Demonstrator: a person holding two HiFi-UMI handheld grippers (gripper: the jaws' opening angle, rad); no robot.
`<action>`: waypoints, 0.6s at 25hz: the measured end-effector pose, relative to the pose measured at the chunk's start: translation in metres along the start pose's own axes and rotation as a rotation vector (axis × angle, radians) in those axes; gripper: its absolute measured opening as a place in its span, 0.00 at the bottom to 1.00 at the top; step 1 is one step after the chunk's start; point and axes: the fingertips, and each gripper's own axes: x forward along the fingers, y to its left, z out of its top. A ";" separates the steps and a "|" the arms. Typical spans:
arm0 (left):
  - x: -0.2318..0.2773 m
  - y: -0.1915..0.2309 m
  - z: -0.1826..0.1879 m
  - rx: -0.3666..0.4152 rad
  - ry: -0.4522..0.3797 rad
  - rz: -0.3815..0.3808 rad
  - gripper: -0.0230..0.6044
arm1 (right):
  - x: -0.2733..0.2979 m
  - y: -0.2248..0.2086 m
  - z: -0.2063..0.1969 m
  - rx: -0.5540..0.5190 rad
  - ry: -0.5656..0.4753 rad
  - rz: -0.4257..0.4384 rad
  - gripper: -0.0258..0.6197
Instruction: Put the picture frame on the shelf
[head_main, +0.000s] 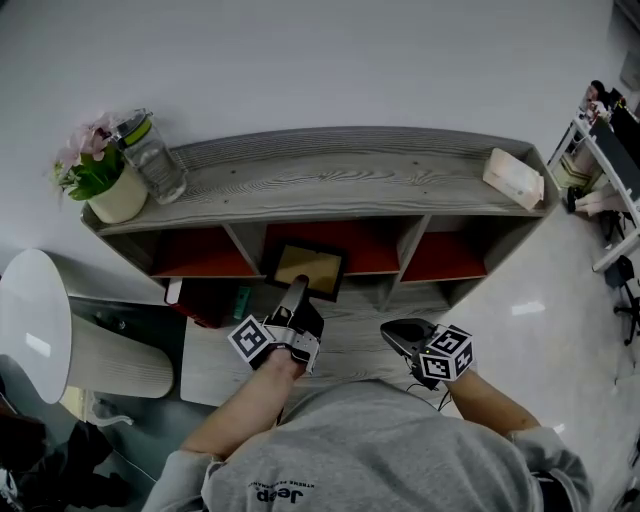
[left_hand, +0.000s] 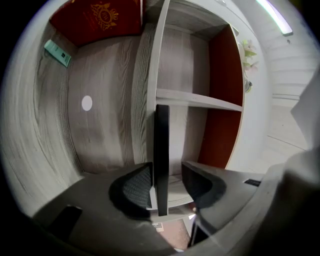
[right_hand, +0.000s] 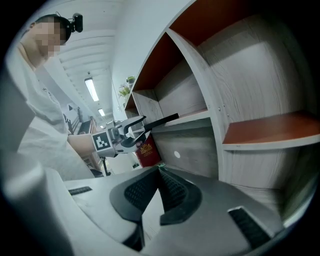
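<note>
Two grippers sit closest to my cameras. Beyond them I count one picture frame (head_main: 308, 268), one shelf (head_main: 330, 175) with three red-backed compartments in its upper row, and on its top one flower pot (head_main: 118, 198), one clear jar (head_main: 155, 160) and one pale box (head_main: 514, 178).

On my left gripper (left_hand: 167, 182) the jaws stand apart with the black frame edge-on between them. One pad lies close against it and a clear gap shows at the other, so nothing is clamped. My right gripper (right_hand: 159, 169) has its jaws together with nothing between them, and it is held to the right, apart from the frame.

At the left gripper's tip, the frame sits at the mouth of the middle compartment, picture face turned up toward the head camera.
</note>
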 end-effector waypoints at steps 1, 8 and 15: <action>0.000 -0.001 0.000 0.005 0.007 0.001 0.35 | 0.000 0.001 0.000 0.000 0.001 0.001 0.07; -0.014 0.000 -0.003 0.068 0.028 0.013 0.47 | 0.004 0.005 -0.001 -0.004 0.005 0.008 0.07; -0.047 -0.027 -0.026 0.592 0.177 -0.036 0.47 | 0.005 0.007 -0.008 0.004 0.013 0.011 0.07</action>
